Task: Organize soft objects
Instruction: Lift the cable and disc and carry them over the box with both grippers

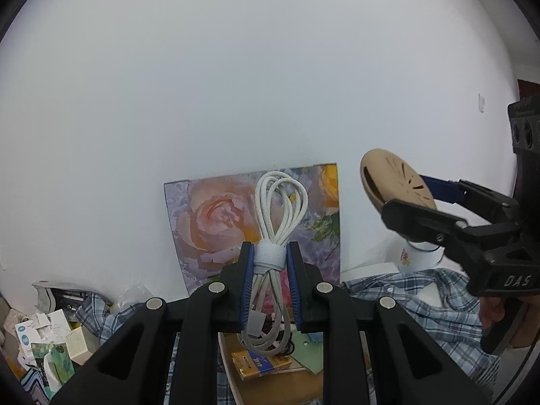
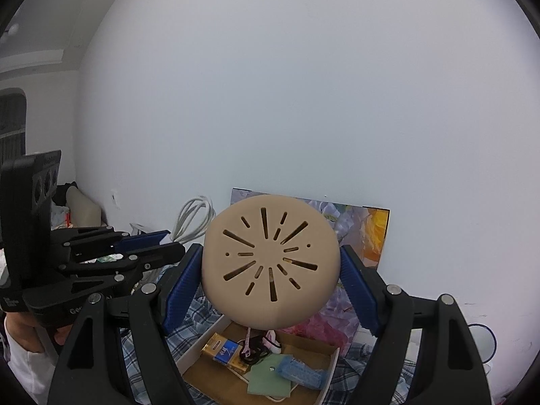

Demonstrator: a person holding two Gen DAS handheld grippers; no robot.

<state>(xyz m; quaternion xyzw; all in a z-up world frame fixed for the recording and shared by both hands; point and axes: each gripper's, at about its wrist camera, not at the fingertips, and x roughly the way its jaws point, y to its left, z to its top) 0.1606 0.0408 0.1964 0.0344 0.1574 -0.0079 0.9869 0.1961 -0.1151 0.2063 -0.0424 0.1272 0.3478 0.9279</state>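
Both grippers are raised above an open cardboard box (image 2: 324, 351) on checked cloth. Right gripper (image 2: 270, 266) clamps a round beige slotted silicone pad (image 2: 270, 260); left gripper (image 1: 269, 263) pinches a strapped white braided cable coil (image 1: 275, 209).

The left gripper (image 1: 269, 280) is black plastic with angular linkage arms, triangular cut-outs and round silver pivot pins. Its fingers (image 1: 245, 290) carry ribbed blue pads. The right gripper (image 2: 270, 270) is built the same: black arms, silver pins, textured blue pads (image 2: 180, 290). From the left wrist view its body shows white "DAS" lettering and small screws. A hand (image 1: 492, 314) with bare skin shows at its handle; a white sleeve (image 2: 23, 364) shows behind the left gripper.
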